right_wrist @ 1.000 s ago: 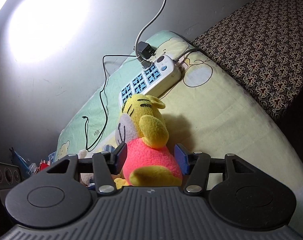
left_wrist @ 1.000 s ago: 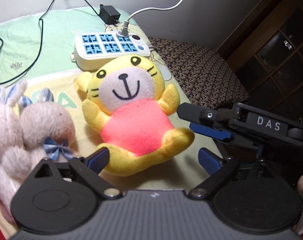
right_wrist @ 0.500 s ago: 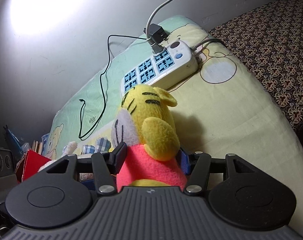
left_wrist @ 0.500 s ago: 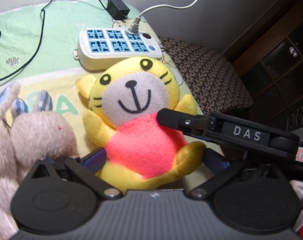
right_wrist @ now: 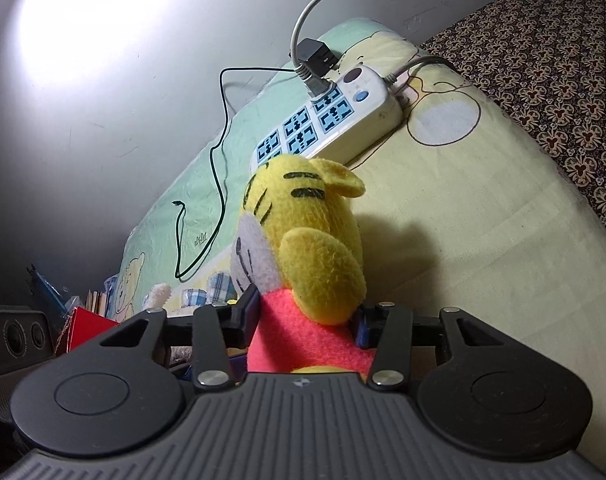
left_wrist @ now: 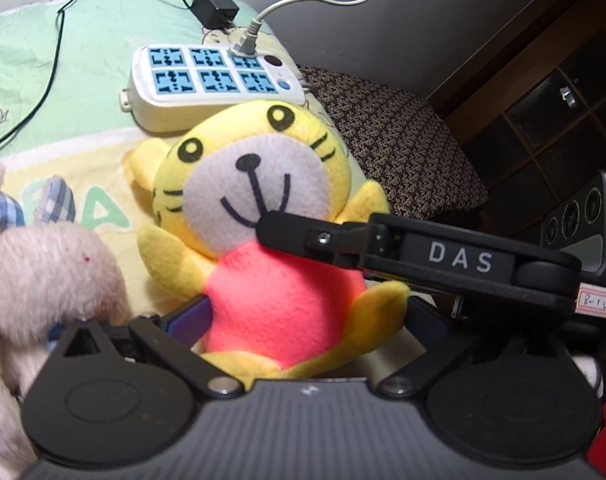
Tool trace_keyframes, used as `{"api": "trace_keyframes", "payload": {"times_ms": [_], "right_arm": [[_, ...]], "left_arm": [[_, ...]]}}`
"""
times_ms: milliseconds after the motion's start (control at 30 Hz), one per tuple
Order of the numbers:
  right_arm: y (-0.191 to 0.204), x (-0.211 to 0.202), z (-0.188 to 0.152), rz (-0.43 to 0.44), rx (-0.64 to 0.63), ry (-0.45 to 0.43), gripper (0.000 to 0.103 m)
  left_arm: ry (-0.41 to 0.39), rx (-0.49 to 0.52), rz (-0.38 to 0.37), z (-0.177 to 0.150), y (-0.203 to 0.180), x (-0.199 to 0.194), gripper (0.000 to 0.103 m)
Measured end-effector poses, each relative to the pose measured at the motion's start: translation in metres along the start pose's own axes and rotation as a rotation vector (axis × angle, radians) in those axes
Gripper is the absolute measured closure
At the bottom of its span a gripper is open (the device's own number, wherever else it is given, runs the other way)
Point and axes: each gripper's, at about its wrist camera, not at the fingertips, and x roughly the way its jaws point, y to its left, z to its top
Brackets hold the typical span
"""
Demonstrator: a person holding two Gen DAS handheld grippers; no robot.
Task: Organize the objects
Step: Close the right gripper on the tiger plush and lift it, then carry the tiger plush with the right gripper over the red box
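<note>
A yellow plush tiger (left_wrist: pixel 263 216) with a pink belly sits on the yellow and green sheet. In the right wrist view it shows from the side (right_wrist: pixel 307 236). My right gripper (right_wrist: pixel 307 322) is shut on the tiger's pink body, one pad on each side; its black finger (left_wrist: pixel 315 236) crosses the tiger's chest in the left wrist view. My left gripper (left_wrist: pixel 303 320) is open, its jaws standing either side of the tiger's lower body without squeezing it. A pale pink plush rabbit (left_wrist: pixel 43 276) lies to the tiger's left.
A white power strip (left_wrist: pixel 211 80) with blue sockets lies behind the tiger, with a black adapter (left_wrist: pixel 215 4), a grey plug and a thin black cable (right_wrist: pixel 219 152). A patterned brown cushion (left_wrist: pixel 391 140) is to the right. A dark speaker (left_wrist: pixel 579 216) stands at right.
Both grippers have moved in on the tiger. The right gripper's jaws have closed onto its pink body, and its finger now lies across the tiger's chest. The left gripper's jaws now flank it.
</note>
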Motion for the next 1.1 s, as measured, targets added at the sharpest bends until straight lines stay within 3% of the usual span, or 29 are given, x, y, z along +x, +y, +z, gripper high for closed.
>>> {"api": "trace_keyframes", "payload": {"times_ms": [367,667,1100], "right_arm": [[0.017,-0.045,-0.029,-0.016,-0.022,-0.037,0.055],[0.065,-0.076,-0.059,-0.019,-0.122,-0.110,0.055],[0.175,-0.085,-0.107,0.080,-0.184,-0.226,0.055]], "left_arm": [[0.006,0.048,-0.062,-0.027,-0.025,-0.029,0.004],[-0.062,0.134,-0.055,-0.057,-0.047,-0.081,0.004],[-0.236,0.192,-0.079,-0.097,-0.019,-0.211,0.004]]}}
